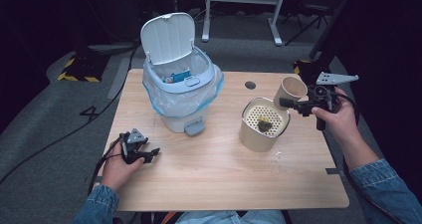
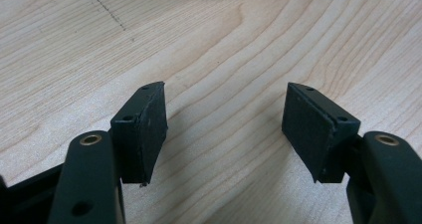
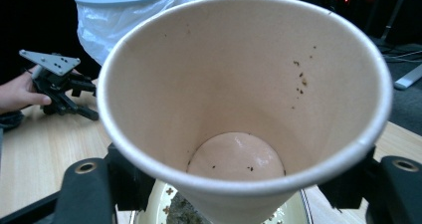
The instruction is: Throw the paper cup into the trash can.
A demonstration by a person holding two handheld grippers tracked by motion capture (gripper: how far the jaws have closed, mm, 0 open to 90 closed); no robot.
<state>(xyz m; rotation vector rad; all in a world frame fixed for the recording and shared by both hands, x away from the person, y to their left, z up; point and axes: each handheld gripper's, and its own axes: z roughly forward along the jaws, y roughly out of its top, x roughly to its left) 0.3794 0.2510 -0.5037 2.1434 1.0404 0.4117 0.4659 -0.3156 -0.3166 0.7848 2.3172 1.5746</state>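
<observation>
while the right gripper clamps the paper cup by its sides, the cup hangs tipped just above the far right rim of the strainer canister, likely so its dregs fall onto the perforated insert, where a dark clump already lies. far left of that, the bin stands with its lid up and liner folded over, seemingly ready for waste. the left gripper rests on the near left of the table, its jaws wide apart with nothing between them, probably just waiting. the right gripper view adds what the high view cannot: the cup's inside is drained, with only dark flecks clinging to the wall and a wet bottom.
</observation>
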